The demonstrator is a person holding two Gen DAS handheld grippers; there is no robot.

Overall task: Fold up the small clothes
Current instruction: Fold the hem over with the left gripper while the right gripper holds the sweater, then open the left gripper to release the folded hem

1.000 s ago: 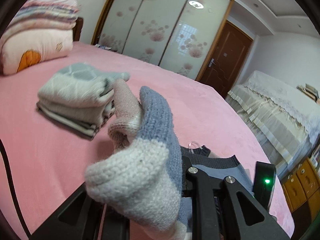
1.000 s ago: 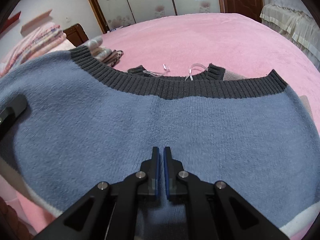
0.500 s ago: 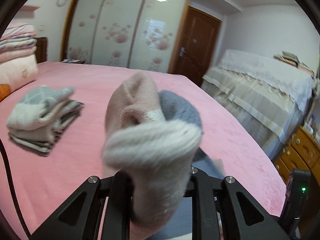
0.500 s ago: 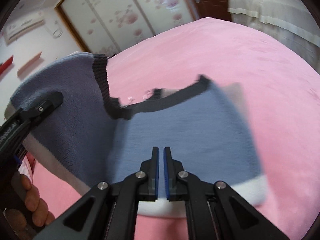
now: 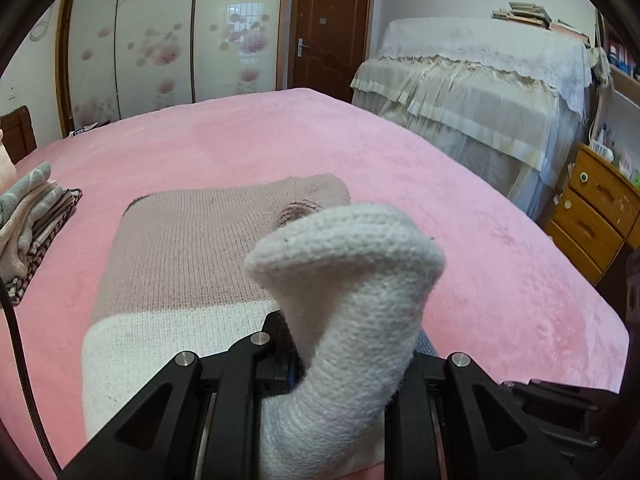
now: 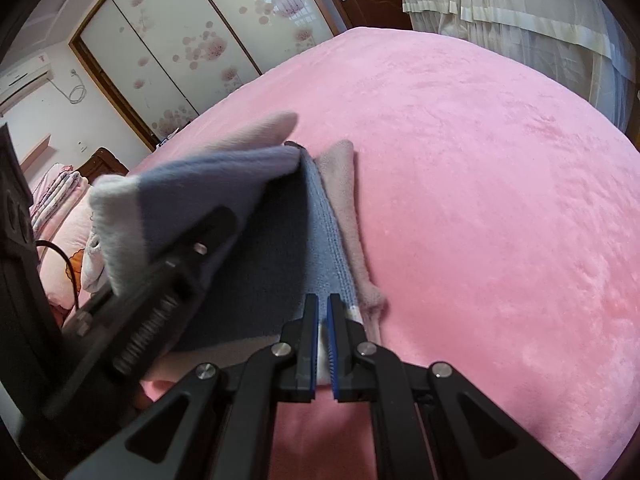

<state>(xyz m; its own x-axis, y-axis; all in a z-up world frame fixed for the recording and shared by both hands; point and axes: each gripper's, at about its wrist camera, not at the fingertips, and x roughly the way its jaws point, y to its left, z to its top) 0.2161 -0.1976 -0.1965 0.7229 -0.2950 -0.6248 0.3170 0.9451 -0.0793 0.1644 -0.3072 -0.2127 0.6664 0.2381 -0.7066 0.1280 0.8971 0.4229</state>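
No readable text, label, brand, number or sign can be made out in either view. Book spines on a far shelf are too small and blurred to be read.

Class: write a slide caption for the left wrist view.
Left gripper shut on white edge of pink-and-white knitted sweater on pink bedspread.

a wide bed covered in a plush pink fleece blanket (image 5: pixel 400 168) carries everything; a small knitted sweater in dusty pink, cream and blue bands (image 5: pixel 188 248) lies directly on it near the front edge, folded over, its pink panel flat on the blanket and its cream hem nearest the camera; from the right wrist view one pink sleeve runs along the blanket beside the blue part; a stack of folded small clothes in grey, cream and stripes (image 5: pixel 28 232) sits well apart at the left edge
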